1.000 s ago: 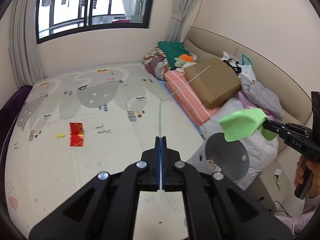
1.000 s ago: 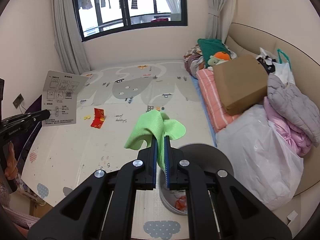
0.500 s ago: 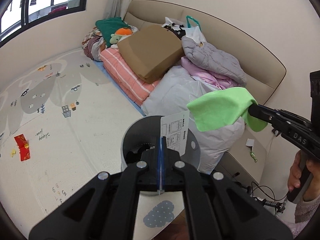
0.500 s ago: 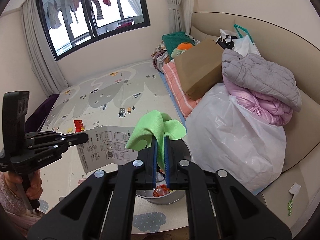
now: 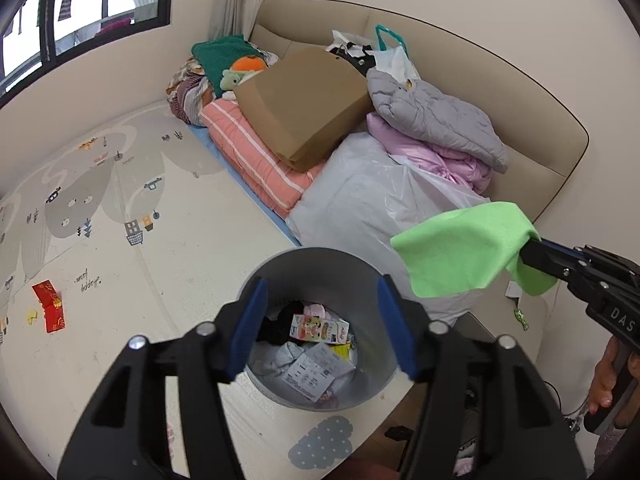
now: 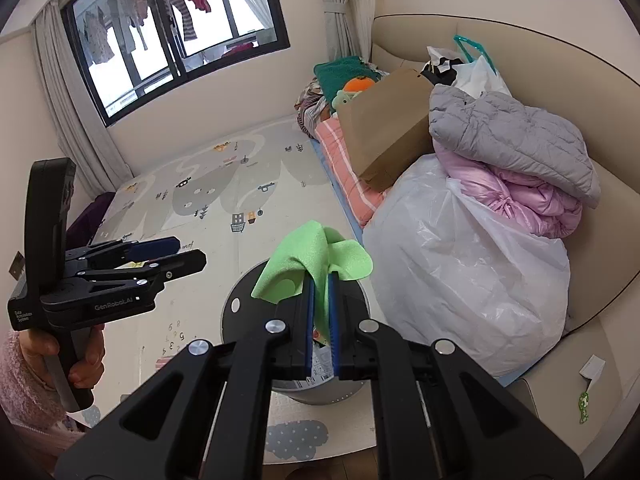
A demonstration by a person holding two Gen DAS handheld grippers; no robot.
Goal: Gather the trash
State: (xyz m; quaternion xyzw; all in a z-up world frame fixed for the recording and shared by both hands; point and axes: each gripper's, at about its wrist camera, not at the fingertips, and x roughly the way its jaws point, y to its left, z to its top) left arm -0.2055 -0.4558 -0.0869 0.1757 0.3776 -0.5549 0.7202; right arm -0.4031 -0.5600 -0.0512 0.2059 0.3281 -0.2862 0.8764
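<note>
The left hand-held gripper [image 5: 320, 328] hung over the grey bin [image 5: 320, 264], its blue-padded jaws having just been opening and now spread wide with nothing between them; straight below, a printed paper leaflet [image 5: 316, 368] lay inside the bin on top of a small carton [image 5: 320, 326] and other scraps; the right hand-held gripper [image 6: 321, 320] was pressed together on a green cloth [image 6: 310, 264], which stuck up from its fingertips above the near rim of the bin; seen from the left wrist view, that cloth hung beside the bin, in front of a white plastic bag [image 5: 360, 208]; on the patterned floor mat [image 5: 120, 208], well apart from the bin, lay a red packet [image 5: 50, 306] with a small yellow scrap [image 5: 31, 314] just beside it
</note>
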